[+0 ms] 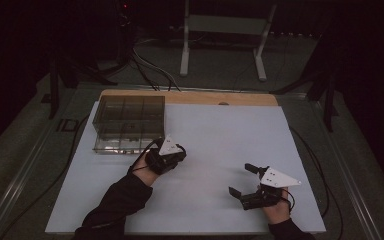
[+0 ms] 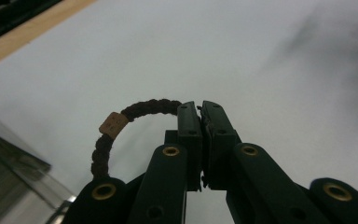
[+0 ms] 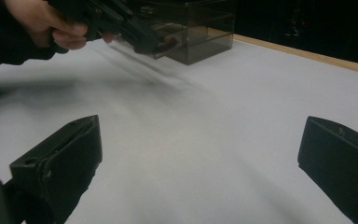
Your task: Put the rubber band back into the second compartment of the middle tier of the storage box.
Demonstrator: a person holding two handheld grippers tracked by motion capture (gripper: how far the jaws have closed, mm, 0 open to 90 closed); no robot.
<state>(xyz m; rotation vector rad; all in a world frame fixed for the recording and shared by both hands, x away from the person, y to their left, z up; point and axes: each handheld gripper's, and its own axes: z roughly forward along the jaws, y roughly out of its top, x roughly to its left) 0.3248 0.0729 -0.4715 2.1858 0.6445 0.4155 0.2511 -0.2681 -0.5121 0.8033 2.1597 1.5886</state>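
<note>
My left gripper (image 2: 201,108) is shut on a dark braided hair tie (image 2: 121,126) with a small tan tag; the loop curves out to the left of the jaws. In the high view the left gripper (image 1: 172,149) hovers just in front of a smoky transparent compartment box (image 1: 129,122) at the table's back left. The right gripper view also catches the left gripper (image 3: 156,45) held in front of the box (image 3: 200,28). My right gripper (image 1: 241,179) rests low at the front right of the white table, jaws wide apart, nothing between them.
The white sheet (image 1: 220,145) covers the table, with a wooden strip (image 1: 190,97) along the far edge. Cables (image 1: 315,160) run off both sides. A white frame stand (image 1: 225,30) is on the floor beyond the table.
</note>
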